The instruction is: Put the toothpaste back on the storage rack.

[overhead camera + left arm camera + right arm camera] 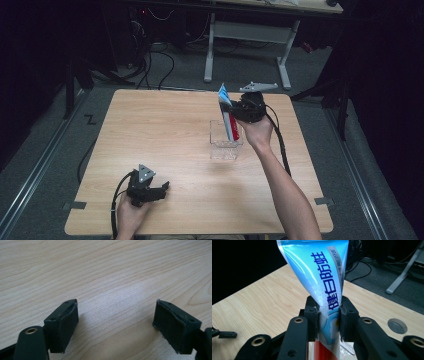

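The toothpaste tube (324, 290) stands between the right gripper's fingers (312, 315), its lower end seemingly inside the clear container (226, 142) below them. Bare table (105, 272) lies between the left gripper's fingers (65, 325).

Left claw (116, 325) with black jaws wide apart, nothing between, over pale wooden table (105, 272).

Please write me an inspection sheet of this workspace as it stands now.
Surface: wooden table, bare light woodgrain.
Job's things: toothpaste tube, blue and white with a red lower end, tilted, lower end in clear plastic container.
Clutter: nothing seen.
Grippers: right tool shut on the tube; left tool open, low at the table's near edge.
Cables: black cable trails along the right forearm.
Surroundings: grey floor, white desk frame behind, floor wires.
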Action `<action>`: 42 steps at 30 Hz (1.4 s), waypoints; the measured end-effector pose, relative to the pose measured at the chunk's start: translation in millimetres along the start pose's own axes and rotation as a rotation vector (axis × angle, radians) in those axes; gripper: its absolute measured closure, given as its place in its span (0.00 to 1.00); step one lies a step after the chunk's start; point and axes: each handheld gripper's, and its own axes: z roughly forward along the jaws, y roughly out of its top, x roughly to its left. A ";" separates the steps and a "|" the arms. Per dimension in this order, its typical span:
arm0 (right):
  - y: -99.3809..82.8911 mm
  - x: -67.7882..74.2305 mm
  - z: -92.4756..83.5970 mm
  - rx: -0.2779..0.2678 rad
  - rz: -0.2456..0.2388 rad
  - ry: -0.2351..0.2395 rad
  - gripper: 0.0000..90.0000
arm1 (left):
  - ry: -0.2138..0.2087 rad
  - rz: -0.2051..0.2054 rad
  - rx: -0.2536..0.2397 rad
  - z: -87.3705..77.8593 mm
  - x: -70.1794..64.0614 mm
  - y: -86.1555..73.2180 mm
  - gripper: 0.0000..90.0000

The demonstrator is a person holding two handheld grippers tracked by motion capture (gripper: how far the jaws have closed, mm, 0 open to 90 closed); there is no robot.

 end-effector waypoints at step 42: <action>-37.3 -14.3 18.9 0.099 0.036 -0.012 0.80 | 0.000 -0.002 0.000 0.0 -0.2 0.1 0.23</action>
